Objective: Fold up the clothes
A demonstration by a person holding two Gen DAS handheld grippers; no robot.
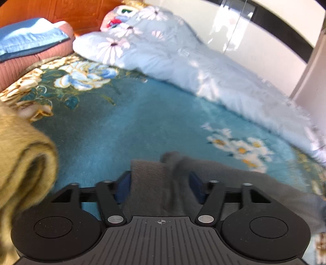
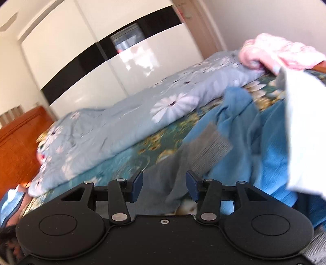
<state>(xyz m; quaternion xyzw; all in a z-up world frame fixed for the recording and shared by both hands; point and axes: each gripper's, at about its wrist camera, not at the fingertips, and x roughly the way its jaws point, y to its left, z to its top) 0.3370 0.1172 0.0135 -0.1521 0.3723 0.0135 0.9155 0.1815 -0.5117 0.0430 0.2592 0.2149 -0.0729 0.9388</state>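
A grey garment (image 1: 224, 179) with a ribbed hem lies on the teal floral blanket (image 1: 122, 126). Its near part runs between the blue pads of my left gripper (image 1: 160, 185). The jaws stand wide and the cloth looks flat, not pinched. In the right wrist view the same grey garment (image 2: 195, 150) passes between the fingers of my right gripper (image 2: 164, 185). Those pads stand apart from the cloth, and a ribbed cuff (image 2: 214, 142) shows beyond them. An olive-yellow garment (image 1: 24, 163) bulges in at the left edge.
A light blue daisy-print duvet (image 1: 183, 57) is bunched along the bed's far side. A folded stack of blue and pink cloth (image 1: 30, 42) sits by the orange headboard (image 1: 71, 12). A blue garment (image 2: 244, 142), a white cloth (image 2: 301, 132) and a pink item (image 2: 281, 51) lie to the right. A white wardrobe (image 2: 101, 51) stands behind.
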